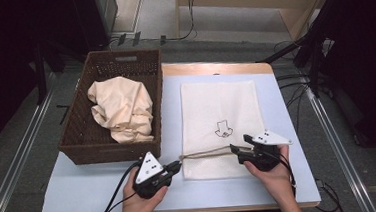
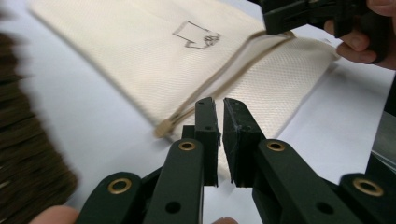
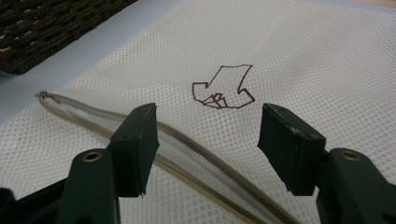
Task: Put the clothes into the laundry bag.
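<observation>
We work at the near edge of the table (image 1: 82, 193), where the mesh laundry bag (image 1: 221, 108) lies flat with its zipper (image 1: 207, 154) running across its near end, already parted into a long slit. Our left gripper (image 1: 178, 165) sits at the zipper's left end with its jaws pressed together; whether they pinch the zipper pull we cannot tell, as nothing shows between the pads in the left gripper view. Our right gripper (image 1: 235, 149) hovers over the slit with jaws apart and empty. To do this well, we judge, the left should anchor the zipper's end while the right takes one lip only. Farther off, the wicker basket (image 1: 85, 138) holds the crumpled cream cloth (image 1: 122, 108) meant for the bag.
</observation>
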